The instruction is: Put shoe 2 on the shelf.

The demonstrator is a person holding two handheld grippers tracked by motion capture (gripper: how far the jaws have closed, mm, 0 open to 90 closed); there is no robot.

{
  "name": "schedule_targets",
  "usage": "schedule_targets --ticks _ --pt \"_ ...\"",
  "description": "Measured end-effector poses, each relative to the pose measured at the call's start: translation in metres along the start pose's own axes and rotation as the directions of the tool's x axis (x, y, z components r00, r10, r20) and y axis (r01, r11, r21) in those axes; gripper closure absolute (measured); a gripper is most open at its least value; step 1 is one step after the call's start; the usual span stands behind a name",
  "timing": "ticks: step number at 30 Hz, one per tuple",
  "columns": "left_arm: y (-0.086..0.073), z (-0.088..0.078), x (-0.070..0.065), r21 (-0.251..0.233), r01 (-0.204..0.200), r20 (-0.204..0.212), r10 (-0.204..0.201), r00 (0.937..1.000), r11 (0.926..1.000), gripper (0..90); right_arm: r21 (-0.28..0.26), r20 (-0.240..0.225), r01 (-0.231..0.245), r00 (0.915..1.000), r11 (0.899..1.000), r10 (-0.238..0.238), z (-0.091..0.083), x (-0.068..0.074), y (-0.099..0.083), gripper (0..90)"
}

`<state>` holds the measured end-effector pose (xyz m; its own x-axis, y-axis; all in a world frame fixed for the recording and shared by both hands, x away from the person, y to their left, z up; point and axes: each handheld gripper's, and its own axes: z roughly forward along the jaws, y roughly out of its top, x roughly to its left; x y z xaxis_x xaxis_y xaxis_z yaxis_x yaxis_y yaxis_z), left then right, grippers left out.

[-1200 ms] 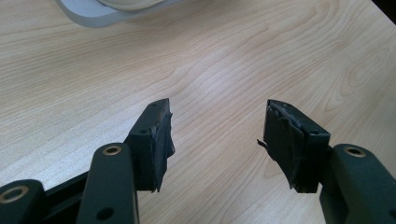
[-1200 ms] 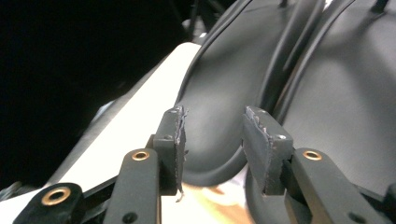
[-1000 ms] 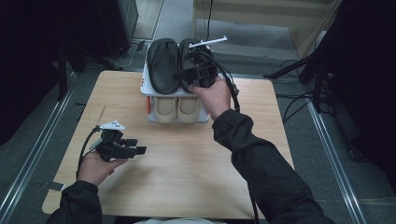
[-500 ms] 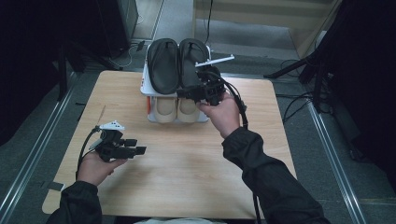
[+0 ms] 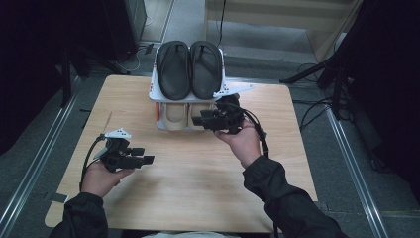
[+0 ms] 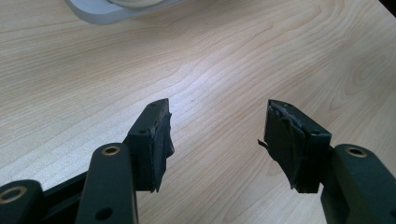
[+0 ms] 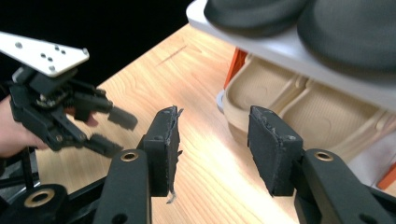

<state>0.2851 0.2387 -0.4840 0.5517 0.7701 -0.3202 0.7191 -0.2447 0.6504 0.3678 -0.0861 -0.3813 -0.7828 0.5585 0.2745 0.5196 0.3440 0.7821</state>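
Hovering just in front of the white shoe rack (image 5: 157, 94), the right gripper (image 5: 199, 120) has its jaws spread with nothing between them; they have just been opening wider. In the right gripper view its two black pads (image 7: 163, 145) stand apart above bare wood, touching neither the table (image 7: 154, 74) nor the rack. Straight ahead of those jaws, on the rack's lower shelf, lies the pair of beige sandals (image 7: 299, 109), near the tips but not in contact. Above them, on the top shelf, rest two black sandals (image 5: 189, 68), side by side, soles up.

Off to the side of the right gripper, well apart from it, the left gripper (image 5: 145, 154) is held low over the table by the person's left hand (image 5: 101, 177). Its jaws are also spread wide and empty, with only wood grain seen between the pads (image 6: 154, 142) in the left gripper view, and the rack's base edge farther ahead.
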Motion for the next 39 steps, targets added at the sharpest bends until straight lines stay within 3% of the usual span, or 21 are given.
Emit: schedule_targets --ticks 8,16,19,26,39 --pt "0.0 0.001 -0.001 0.003 0.001 0.003 -0.001 1.0 1.0 41.5 -0.002 -0.026 0.021 0.9994 1.0 -0.021 0.001 -0.007 -0.023 53.4" --pt "-0.001 0.0 -0.001 -0.001 0.002 0.005 -0.002 1.0 1.0 41.6 -0.008 -0.047 0.012 0.9988 1.0 -0.012 0.0 -0.016 -0.047 53.4" --pt "-0.001 0.0 -0.001 0.0 -0.004 0.002 0.004 1.0 1.0 41.5 -0.025 -0.046 0.03 0.9985 0.999 -0.031 -0.002 -0.017 -0.057 53.7" --pt "-0.001 0.0 -0.002 -0.001 -0.004 0.001 0.004 1.0 1.0 41.5 -0.04 -0.051 0.02 0.9984 0.999 -0.022 -0.007 -0.02 -0.074 54.0" --pt "-0.001 0.001 -0.002 0.002 -0.01 0.004 0.01 0.9999 0.9999 41.3 -0.027 -0.04 0.016 0.9991 1.0 -0.017 -0.016 -0.028 -0.101 53.9"
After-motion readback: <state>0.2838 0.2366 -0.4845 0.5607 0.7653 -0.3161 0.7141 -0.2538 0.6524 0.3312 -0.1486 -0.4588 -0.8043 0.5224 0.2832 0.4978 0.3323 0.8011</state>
